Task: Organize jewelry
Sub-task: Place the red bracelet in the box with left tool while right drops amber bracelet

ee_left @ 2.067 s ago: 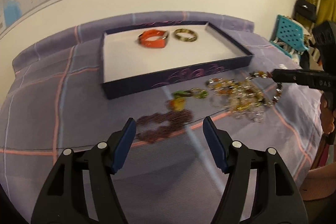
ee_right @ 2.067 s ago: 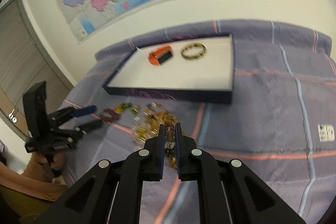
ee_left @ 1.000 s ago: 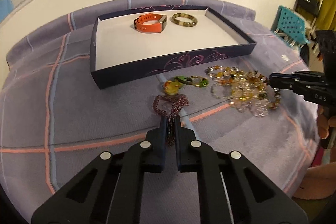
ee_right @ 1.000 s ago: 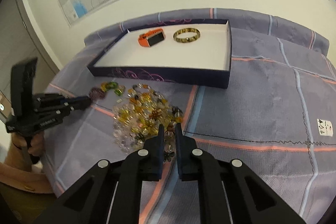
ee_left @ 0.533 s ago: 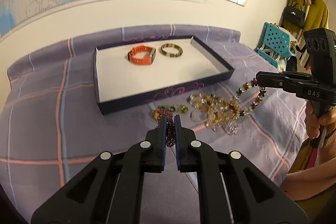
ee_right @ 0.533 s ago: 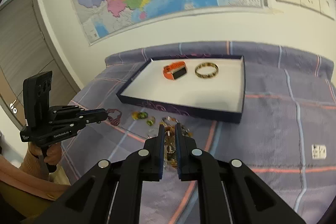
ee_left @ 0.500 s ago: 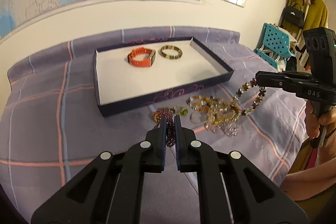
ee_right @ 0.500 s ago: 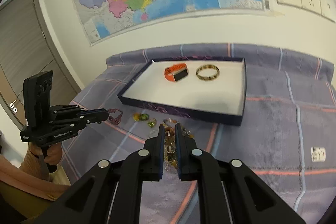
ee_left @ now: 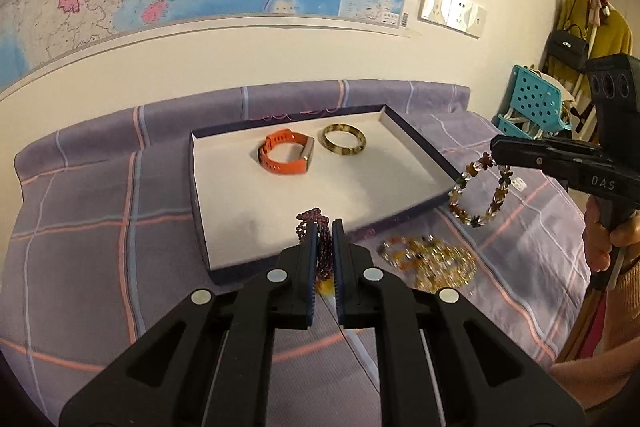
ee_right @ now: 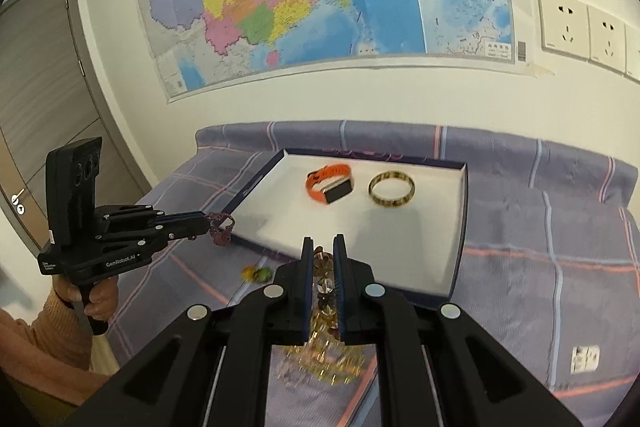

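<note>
Tray (ee_left: 420,151) ahead of both tongs (orange watch band (ee_left: 285,157) and tortoiseshell bangle (ee_left: 344,145) inside). Left tongs (ee_left: 323,227) pinched on purple bead bracelet (ee_left: 311,221), over tray's near edge. Right tongs (ee_right: 323,247) pinched on amber flower bracelet (ee_left: 480,195), dangling off tray's corner. Loose bead pile (ee_left: 428,259) on cloth below.
</note>
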`<act>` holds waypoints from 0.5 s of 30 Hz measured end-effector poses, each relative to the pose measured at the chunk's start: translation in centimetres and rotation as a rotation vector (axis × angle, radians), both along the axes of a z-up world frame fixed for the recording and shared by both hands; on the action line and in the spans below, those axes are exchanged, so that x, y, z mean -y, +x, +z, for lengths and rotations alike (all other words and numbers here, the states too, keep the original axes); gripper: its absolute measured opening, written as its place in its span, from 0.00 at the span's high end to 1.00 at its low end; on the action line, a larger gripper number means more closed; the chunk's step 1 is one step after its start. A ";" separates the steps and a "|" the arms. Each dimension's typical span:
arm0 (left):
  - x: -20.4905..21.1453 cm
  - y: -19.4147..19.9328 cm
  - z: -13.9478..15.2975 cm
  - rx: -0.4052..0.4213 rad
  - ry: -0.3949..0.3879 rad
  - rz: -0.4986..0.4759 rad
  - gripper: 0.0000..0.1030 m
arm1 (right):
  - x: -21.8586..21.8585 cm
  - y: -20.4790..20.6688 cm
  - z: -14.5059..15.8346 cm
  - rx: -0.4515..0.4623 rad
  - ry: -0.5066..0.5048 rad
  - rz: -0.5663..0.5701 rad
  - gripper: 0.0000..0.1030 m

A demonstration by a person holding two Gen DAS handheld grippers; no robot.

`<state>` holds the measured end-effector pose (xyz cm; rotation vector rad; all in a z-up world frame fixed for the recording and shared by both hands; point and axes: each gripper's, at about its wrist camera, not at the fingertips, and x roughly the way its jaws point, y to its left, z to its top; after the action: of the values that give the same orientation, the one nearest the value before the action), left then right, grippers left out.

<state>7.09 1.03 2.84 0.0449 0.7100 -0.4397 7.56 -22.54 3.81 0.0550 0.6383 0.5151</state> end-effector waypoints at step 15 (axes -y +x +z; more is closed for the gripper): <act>1.2 6.0 -0.8 -0.011 0.038 0.024 0.93 | -1.0 8.1 -1.2 -0.073 0.076 -0.028 0.92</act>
<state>13.13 -0.21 1.99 0.0695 0.7286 -0.4034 15.65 -21.50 2.62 0.1550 0.6879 0.5121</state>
